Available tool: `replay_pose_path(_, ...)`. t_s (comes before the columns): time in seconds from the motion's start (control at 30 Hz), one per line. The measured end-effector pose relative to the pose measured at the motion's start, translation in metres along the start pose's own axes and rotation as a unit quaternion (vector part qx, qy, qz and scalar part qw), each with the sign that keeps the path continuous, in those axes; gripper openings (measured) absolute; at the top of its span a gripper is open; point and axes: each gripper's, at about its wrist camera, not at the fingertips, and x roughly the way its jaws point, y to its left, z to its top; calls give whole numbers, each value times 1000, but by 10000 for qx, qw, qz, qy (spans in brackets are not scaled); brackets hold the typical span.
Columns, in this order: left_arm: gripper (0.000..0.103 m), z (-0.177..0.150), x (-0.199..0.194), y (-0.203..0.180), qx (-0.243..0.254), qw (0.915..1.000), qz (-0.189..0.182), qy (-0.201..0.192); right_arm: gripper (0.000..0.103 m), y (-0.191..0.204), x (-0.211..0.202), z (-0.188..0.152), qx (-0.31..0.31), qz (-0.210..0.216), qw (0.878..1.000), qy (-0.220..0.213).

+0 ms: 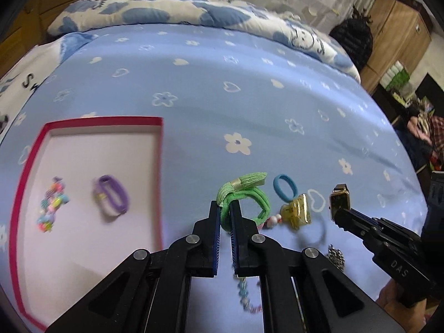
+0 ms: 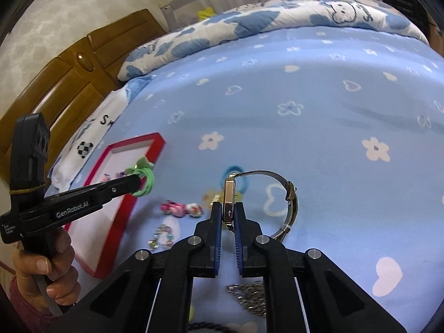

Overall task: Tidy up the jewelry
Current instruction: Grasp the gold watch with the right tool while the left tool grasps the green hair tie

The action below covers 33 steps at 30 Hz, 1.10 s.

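Note:
My left gripper (image 1: pixel 225 204) is shut on a green hair tie (image 1: pixel 244 198) with a ribbed bow, held above the blue bedsheet right of the red-rimmed box (image 1: pixel 159 149). The box holds a purple band (image 1: pixel 112 198) and a colourful bead bracelet (image 1: pixel 51 204). My right gripper (image 2: pixel 228 208) is shut on a gold watch (image 2: pixel 229 199), its mesh strap (image 2: pixel 290 208) looping to the right. The watch also shows in the left wrist view (image 1: pixel 340 199). The green tie shows in the right wrist view (image 2: pixel 143 179) next to the box (image 2: pixel 122 211).
On the sheet lie a blue hair tie (image 1: pixel 284 186), a gold claw clip (image 1: pixel 297 212), a pink-and-white charm (image 2: pixel 181 208), a bead bracelet (image 2: pixel 162 237) and a silver chain (image 2: pixel 249 297). A folded quilt (image 1: pixel 166 11) lies at the far edge. A wooden headboard (image 2: pixel 69 77) stands at the left.

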Motion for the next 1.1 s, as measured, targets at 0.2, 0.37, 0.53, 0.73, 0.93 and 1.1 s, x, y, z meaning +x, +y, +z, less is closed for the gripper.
replay_pose_path(0.2, 5, -22, -49, 24, -238, 9992, 202, -265, 8, 29, -6, 1, -219, 197, 9996, -45)
replay_pose_path(0.37, 5, -38, -82, 43, -475, 9975, 300, -428, 8, 56, -5, -1, -409, 392, 9984, 0)
replay_pose_path(0.53, 5, -55, -107, 68, -747, 9950, 411, -519, 8, 85, -3, -5, -643, 561, 9963, 47)
replay_pose_path(0.73, 5, -68, -125, 89, -988, 9920, 525, -585, 8, 113, 4, -8, -870, 733, 9934, 145)
replay_pose_path(0.93, 5, -73, -131, 104, -1175, 9892, 615, -621, 8, 140, 10, -11, -1088, 845, 9902, 220)
replay_pose_path(1.1, 5, -70, -126, 118, -1242, 9884, 660, -581, 8, 163, 19, -10, -1295, 917, 9869, 289)
